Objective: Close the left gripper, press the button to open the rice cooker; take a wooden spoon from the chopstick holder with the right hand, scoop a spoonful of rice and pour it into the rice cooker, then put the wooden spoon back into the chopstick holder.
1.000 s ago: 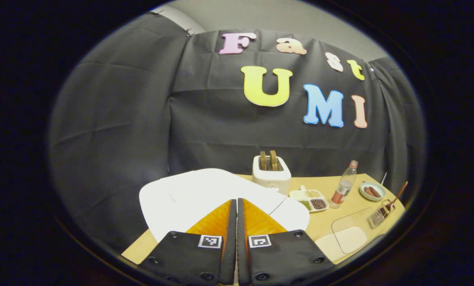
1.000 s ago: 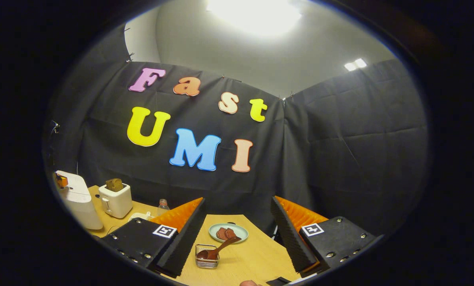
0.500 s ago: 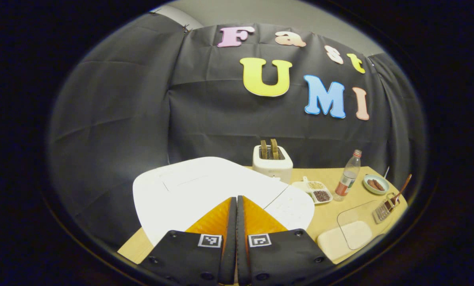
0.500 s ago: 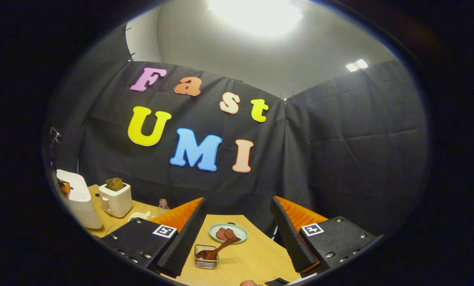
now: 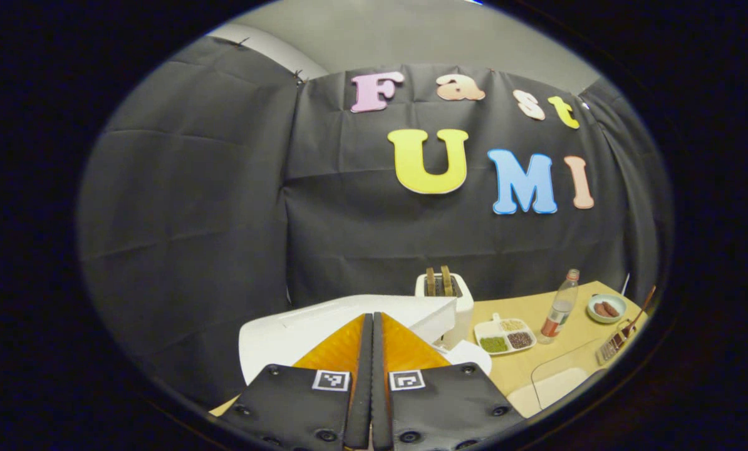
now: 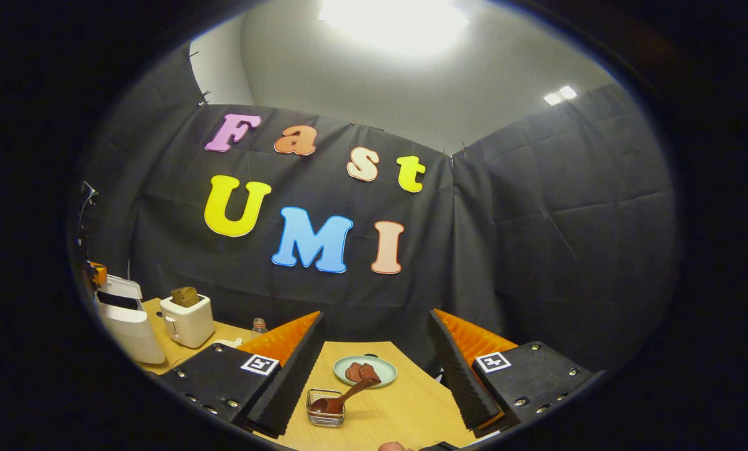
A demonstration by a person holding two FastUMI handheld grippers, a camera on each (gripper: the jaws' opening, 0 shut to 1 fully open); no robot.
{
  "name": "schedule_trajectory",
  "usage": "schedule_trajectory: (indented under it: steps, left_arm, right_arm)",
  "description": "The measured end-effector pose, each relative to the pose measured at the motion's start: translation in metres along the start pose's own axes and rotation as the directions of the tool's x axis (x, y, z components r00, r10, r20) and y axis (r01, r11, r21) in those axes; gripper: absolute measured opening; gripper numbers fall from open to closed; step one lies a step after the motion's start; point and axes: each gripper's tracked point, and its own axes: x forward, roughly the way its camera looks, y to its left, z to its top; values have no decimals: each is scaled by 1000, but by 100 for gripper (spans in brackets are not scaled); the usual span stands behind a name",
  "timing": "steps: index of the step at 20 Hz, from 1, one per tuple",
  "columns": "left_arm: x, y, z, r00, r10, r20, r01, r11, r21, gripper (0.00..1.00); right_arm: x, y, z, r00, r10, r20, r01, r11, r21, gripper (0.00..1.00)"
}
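Left gripper (image 5: 371,326) is pinched fully closed, holding nothing, so it works as a poker over the white rice cooker (image 5: 324,326), whose lid is lifting. Right gripper (image 6: 374,351) is wide open and empty, lined up on the wooden spoon (image 6: 342,399) in the wire chopstick holder (image 6: 326,408), well right of the cooker.

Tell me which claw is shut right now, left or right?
The left claw is shut, its fingers pressed together in front of the white rice cooker. The right claw stands wide open, with the wooden spoon on the table between its fingers.
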Motion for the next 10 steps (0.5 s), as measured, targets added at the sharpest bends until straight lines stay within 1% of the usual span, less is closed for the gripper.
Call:
schedule_trajectory:
  steps: [1, 3, 4, 5, 8, 9, 10]
  left_arm:
    - [-4, 4, 14, 999, 15, 30, -15, 1000, 8, 9]
    - [-17, 2, 40, 997, 20, 79, -20, 1000, 0, 9]
    - [-22, -2, 51, 995, 21, 96, -20, 1000, -13, 3]
    - [-30, -5, 63, 994, 17, 110, -15, 1000, -26, 9]
    - [-52, -20, 79, 989, -5, 148, 10, 999, -34, 12]
    - [-58, -26, 84, 987, -10, 158, 16, 999, -31, 18]
    - [-66, -31, 88, 985, -14, 170, 20, 999, -33, 27]
  right_arm:
    - [3, -1, 0, 1000, 6, 3, -6, 1000, 4, 98]
    - [7, -3, 0, 1000, 19, 5, -19, 1000, 9, 98]
    - [9, -3, 0, 1000, 26, 7, -26, 1000, 11, 98]
    - [11, -3, 0, 999, 32, 8, -32, 999, 14, 98]
    - [19, -3, -3, 998, 55, 9, -55, 998, 22, 98]
    - [22, -3, -4, 998, 62, 8, -62, 998, 22, 98]
    - [25, -4, -6, 998, 68, 6, -68, 997, 23, 98]
